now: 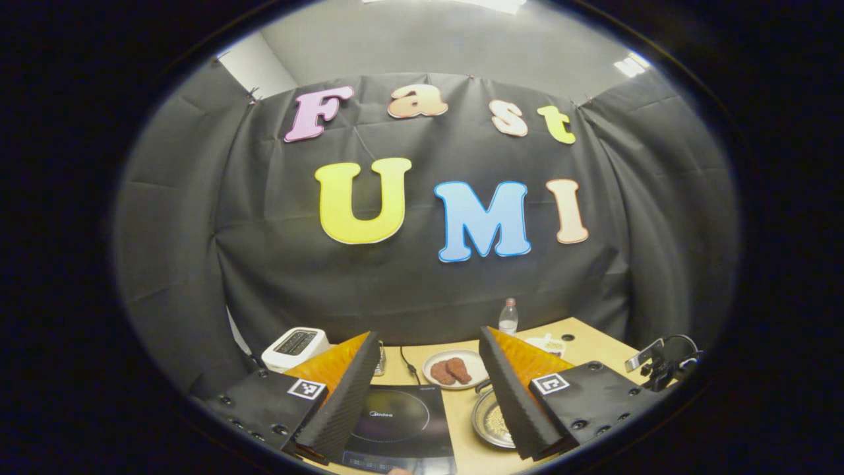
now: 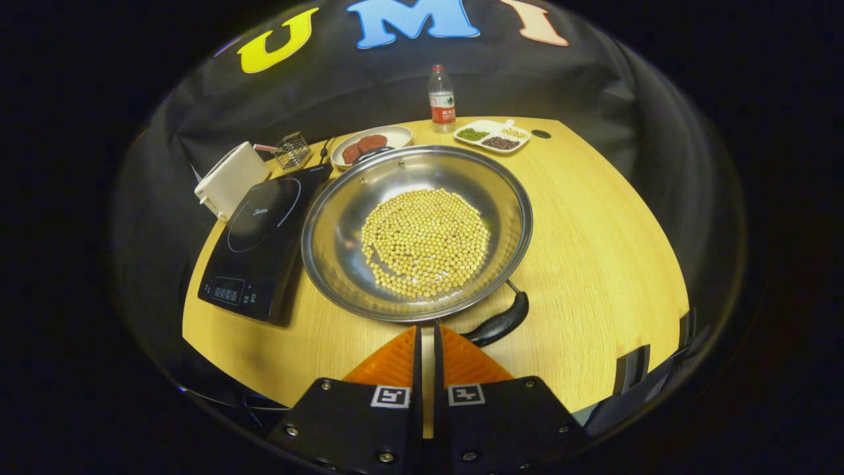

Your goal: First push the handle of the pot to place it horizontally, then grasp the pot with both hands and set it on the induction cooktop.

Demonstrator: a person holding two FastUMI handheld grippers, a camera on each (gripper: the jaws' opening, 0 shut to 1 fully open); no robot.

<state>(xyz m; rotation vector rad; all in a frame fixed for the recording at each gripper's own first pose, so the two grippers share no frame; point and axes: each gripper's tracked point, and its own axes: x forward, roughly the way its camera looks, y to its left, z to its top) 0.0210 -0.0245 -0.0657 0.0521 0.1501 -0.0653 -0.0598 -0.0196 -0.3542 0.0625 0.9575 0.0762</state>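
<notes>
In the right gripper view a wide steel pot [image 2: 339,231] holding soybeans [image 2: 425,241] sits mid-table. Its black handle [image 2: 499,322] points toward me at the lower right. A second small handle [image 2: 371,153] is on the far rim. My right gripper [image 2: 426,333] is shut with nothing in it, its tips at the pot's near rim just left of the handle's end. The black induction cooktop [image 2: 260,237] lies left of the pot. In the left gripper view my left gripper [image 1: 428,396] is open, raised over the cooktop [image 1: 395,422], with the pot [image 1: 480,414] behind its right finger.
A white toaster [image 2: 231,178], a small wire basket [image 2: 292,150], a plate of meat [image 2: 370,145], a water bottle [image 2: 442,95] and a divided dish [image 2: 493,135] line the far side of the wooden table [image 2: 593,251]. A phone on a mount [image 1: 653,363] stands at the right.
</notes>
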